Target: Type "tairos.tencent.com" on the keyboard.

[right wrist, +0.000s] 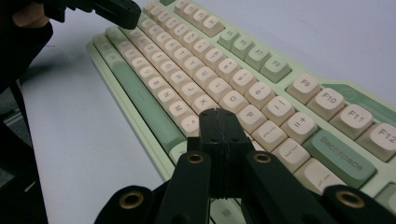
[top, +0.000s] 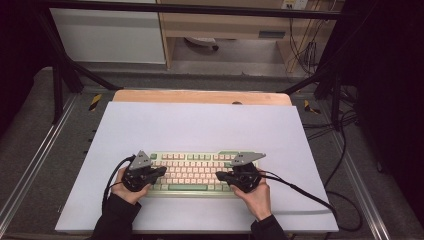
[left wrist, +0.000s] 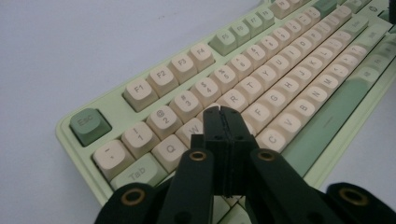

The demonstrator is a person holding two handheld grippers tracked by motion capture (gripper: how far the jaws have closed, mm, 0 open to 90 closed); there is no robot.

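A pale green keyboard (top: 197, 171) with cream and green keys lies on the white mat near the person's edge. My left gripper (top: 161, 170) hovers over its left end, jaws pressed together with nothing between them; in the left gripper view the tips (left wrist: 222, 112) sit just above the keyboard's (left wrist: 289, 88) letter keys near W and E. My right gripper (top: 220, 176) is over the right end, also shut and empty; in the right gripper view its tips (right wrist: 219, 113) hang over the keyboard's (right wrist: 187, 60) keys near L and P.
The white mat (top: 200, 125) covers a wooden table (top: 200, 96) inside a black frame. Cables (top: 305, 192) trail from both grippers across the mat. The other hand with its gripper (right wrist: 100, 9) appears at the top left of the right gripper view.
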